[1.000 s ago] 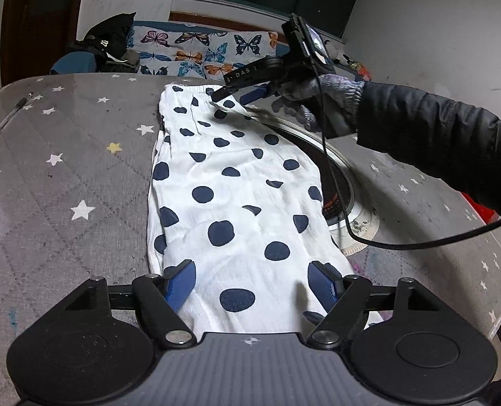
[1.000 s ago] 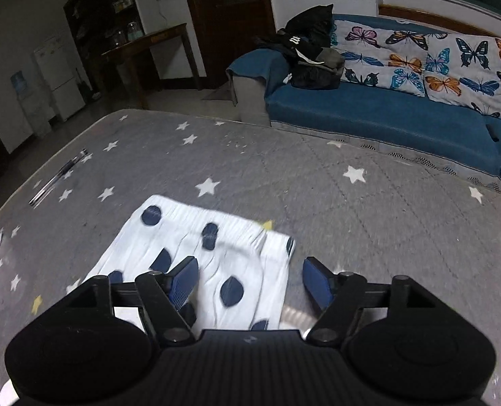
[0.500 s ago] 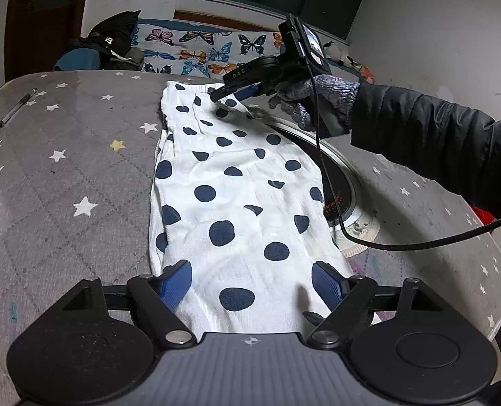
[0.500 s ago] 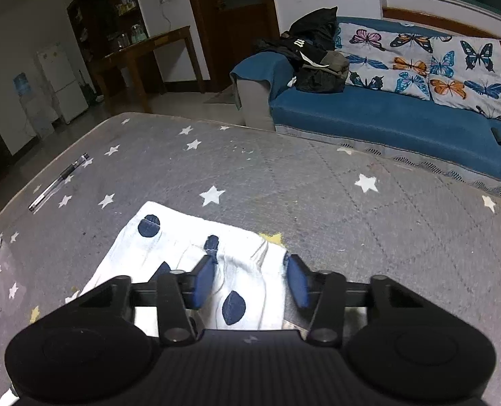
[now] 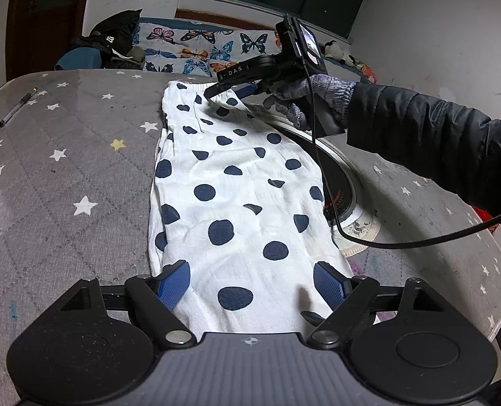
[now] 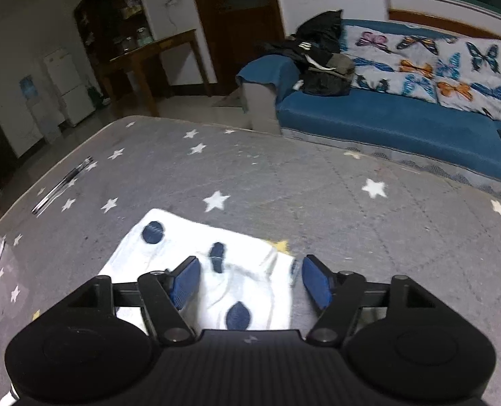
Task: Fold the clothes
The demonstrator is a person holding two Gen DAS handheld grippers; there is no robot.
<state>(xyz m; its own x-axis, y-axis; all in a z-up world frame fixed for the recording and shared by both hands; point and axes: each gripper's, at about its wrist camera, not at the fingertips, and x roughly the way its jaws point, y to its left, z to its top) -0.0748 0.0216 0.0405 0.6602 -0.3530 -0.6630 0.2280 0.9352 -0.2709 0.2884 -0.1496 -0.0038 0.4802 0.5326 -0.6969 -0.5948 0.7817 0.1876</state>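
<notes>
- The garment (image 5: 236, 196), white cloth with dark blue dots, lies flat and long on the grey tabletop (image 5: 67, 176) with stars. It reaches from between the left tongs (image 5: 252, 284) up to the right tongs (image 5: 231, 96) at its far end.
- The left tongs stand wide over the near hem; the cloth passes between the two blue pads, and they do not press it.
- The right tongs, seen in the right wrist view (image 6: 248, 280), also stand rather wide, with the far edge of the garment (image 6: 216, 270) between and just under the pads. In the left wrist view a small part of the cloth under them looks raised, but I cannot tell whether they grip it.
- The garment may already be folded one time along its length; I cannot tell this for sure.
- Risk: if the right tongs close on only the upper layer, the layers can separate when lifted and the fold becomes uneven.
- Risk: the right edge of the garment lies over a round cooker plate (image 5: 338, 182) set in the tabletop; a pull to that side can catch the cloth on its rim.
- Risk: the black cable (image 5: 402, 243) hangs near the cloth and can drag it.
- Writing: the letters "DAS" are readable on the body of the right tongs. No other text is readable.
</notes>
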